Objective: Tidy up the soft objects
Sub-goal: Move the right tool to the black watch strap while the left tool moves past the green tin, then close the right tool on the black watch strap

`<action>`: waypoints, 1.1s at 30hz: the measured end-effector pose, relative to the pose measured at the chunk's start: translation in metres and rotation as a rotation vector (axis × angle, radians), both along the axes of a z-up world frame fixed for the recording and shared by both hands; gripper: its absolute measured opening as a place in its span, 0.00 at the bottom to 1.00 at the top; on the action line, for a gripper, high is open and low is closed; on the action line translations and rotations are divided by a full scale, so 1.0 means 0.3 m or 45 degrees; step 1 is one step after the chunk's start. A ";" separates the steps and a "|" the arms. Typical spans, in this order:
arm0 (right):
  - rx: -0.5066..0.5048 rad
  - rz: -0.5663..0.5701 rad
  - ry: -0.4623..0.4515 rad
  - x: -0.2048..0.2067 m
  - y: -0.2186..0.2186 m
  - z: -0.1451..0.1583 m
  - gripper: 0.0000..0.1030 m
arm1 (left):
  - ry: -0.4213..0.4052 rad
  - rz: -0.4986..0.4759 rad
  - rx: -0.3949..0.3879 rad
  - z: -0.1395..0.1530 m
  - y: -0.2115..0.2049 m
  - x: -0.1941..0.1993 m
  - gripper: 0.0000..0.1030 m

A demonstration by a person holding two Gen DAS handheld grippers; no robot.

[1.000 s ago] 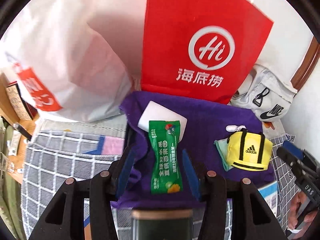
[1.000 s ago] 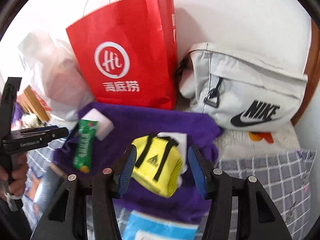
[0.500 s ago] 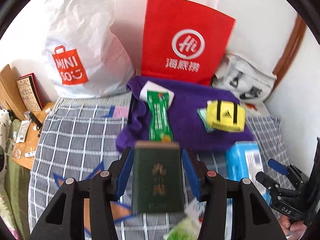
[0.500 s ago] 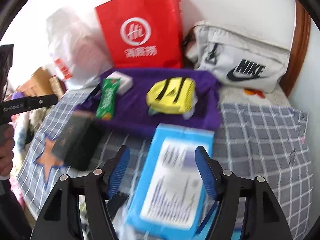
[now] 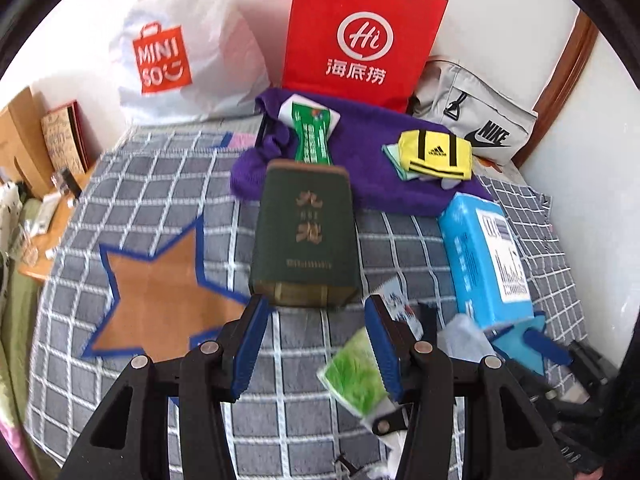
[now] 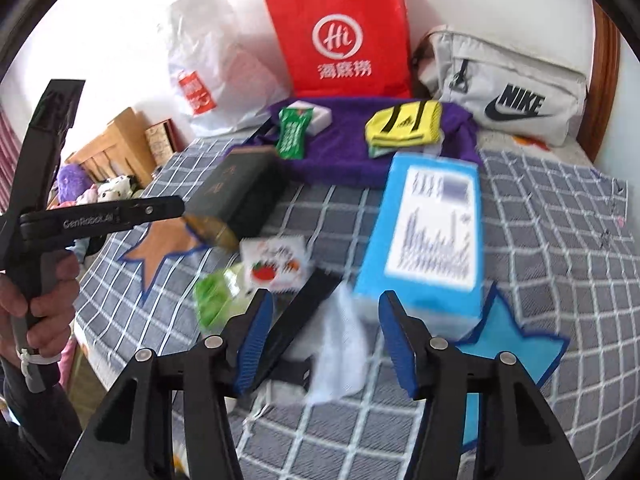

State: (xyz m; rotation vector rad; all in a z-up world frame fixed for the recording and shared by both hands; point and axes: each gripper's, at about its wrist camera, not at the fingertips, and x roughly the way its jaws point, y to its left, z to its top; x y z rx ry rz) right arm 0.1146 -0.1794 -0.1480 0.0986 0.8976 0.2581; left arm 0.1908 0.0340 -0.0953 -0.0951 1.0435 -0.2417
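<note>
A purple towel (image 5: 360, 136) (image 6: 340, 156) lies at the far end of the checked bed. On it rest a green packet (image 5: 311, 136) (image 6: 293, 133) over a white block (image 5: 332, 116), and a yellow Adidas pouch (image 5: 436, 156) (image 6: 404, 126). My left gripper (image 5: 316, 344) is open and empty, just short of a dark green box (image 5: 306, 236) (image 6: 236, 192). My right gripper (image 6: 326, 340) is open and empty over a white cloth (image 6: 340, 344), beside a blue tissue pack (image 6: 428, 232) (image 5: 484, 260).
A red paper bag (image 5: 360, 40), a white Miniso bag (image 5: 176, 48) and a grey Nike bag (image 6: 508, 84) stand against the wall. A green packet (image 6: 216, 296), a strawberry sachet (image 6: 276, 264) and a black strip (image 6: 300, 320) lie near the front. A wooden side table (image 5: 40, 184) stands left.
Both grippers have pulled back from the purple towel toward the near end of the bed. The green packet and yellow pouch stay on the towel; both jaws remain open.
</note>
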 end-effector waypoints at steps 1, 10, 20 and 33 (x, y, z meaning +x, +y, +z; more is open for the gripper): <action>0.000 0.007 0.001 -0.008 0.013 -0.012 0.48 | 0.003 -0.006 -0.019 -0.004 0.004 -0.011 0.47; 0.025 0.019 0.094 0.001 0.085 -0.110 0.31 | 0.013 -0.019 0.040 -0.051 0.025 -0.058 0.47; 0.014 -0.001 0.188 0.074 0.124 -0.203 0.33 | 0.077 -0.001 0.025 -0.137 0.047 -0.041 0.47; -0.077 0.016 0.142 0.111 0.155 -0.221 0.22 | 0.120 0.002 -0.002 -0.172 0.058 -0.009 0.47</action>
